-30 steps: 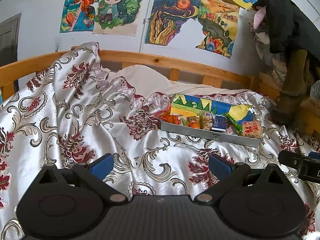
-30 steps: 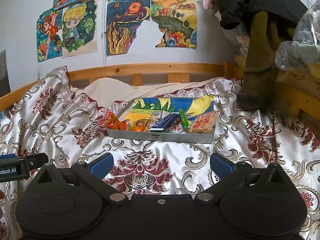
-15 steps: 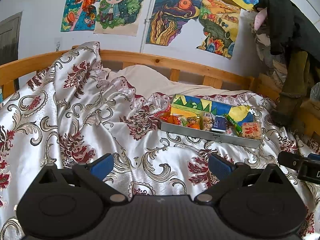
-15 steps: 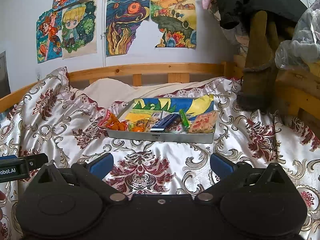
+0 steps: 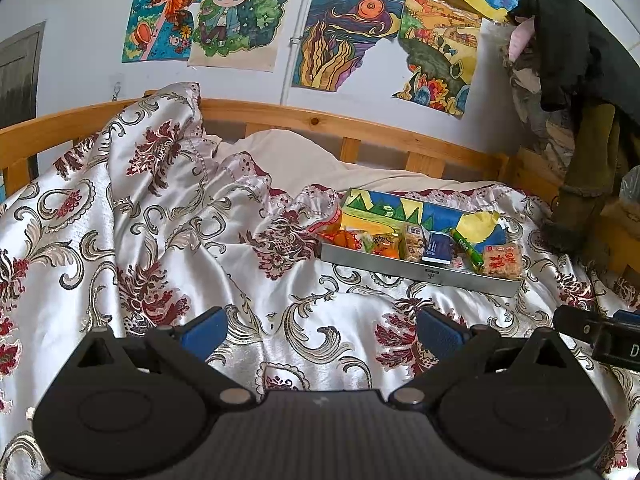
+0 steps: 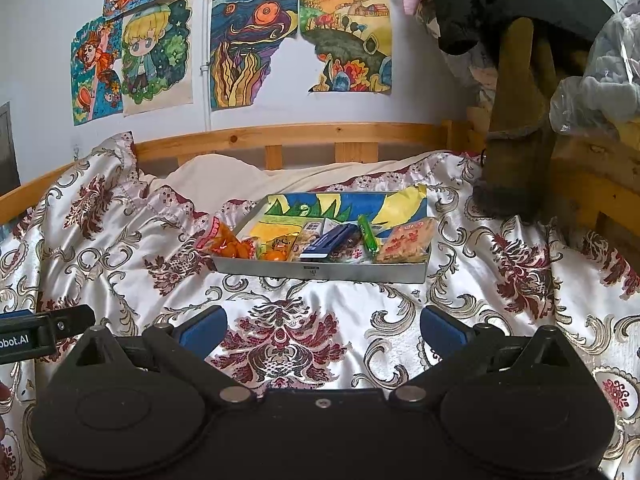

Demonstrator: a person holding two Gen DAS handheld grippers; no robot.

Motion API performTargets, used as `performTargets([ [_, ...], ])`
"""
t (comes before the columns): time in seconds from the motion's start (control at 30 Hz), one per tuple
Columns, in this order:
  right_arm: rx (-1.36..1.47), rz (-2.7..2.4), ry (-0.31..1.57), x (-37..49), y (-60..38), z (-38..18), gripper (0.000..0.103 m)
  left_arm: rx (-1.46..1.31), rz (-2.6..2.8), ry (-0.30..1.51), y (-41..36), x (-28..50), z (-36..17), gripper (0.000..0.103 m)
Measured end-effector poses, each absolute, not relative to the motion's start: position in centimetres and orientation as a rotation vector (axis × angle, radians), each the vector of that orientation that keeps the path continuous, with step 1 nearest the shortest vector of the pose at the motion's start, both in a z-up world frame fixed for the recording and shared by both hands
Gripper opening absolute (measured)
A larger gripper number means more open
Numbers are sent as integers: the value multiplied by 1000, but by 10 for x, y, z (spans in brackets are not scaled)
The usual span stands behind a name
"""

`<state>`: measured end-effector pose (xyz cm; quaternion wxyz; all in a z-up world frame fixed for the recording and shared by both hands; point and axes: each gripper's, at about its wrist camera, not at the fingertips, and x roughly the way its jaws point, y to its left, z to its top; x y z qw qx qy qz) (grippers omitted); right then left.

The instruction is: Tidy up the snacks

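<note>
A grey metal tray (image 5: pixel 420 270) (image 6: pixel 320 273) lies on the bed with a colourful drawing lining it. Along its near side lie several snacks: an orange packet (image 6: pixel 226 242) hanging over the left rim, a dark blue box (image 6: pixel 330 242), a green stick (image 6: pixel 368 234) and a pale cracker pack (image 6: pixel 406 240). The same blue box (image 5: pixel 438 246) and cracker pack (image 5: pixel 502 262) show in the left wrist view. My left gripper (image 5: pixel 320 326) is open and empty, low over the quilt, left of the tray. My right gripper (image 6: pixel 322 324) is open and empty, facing the tray's near wall.
The bed has a rumpled floral satin quilt (image 5: pixel 140 220) and a wooden headboard (image 6: pixel 280 134). Drawings hang on the wall (image 5: pixel 240 16). Dark clothes (image 6: pixel 516 92) hang at the right by a wooden frame. Each gripper shows at the other view's edge.
Both grippers have risen or drifted only slightly; the tray sits a little lower in both views. Jaws stay open. Nothing was taken or let go.
</note>
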<state>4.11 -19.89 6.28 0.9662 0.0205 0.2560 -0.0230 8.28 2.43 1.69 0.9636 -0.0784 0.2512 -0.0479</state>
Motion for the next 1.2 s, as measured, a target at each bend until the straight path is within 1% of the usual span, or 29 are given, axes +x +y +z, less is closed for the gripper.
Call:
performTargets([
  [0.5,43,-47,520,42,-200,62,102,-160,-96,510,24,82,17,103],
  [0.8,44,-47,523,41,-200,61,102,-153,-23,575,24,87,14,103],
  [1.2,52,-44,536,40,-198,55,102,-100,-13,585,22,88,14,103],
])
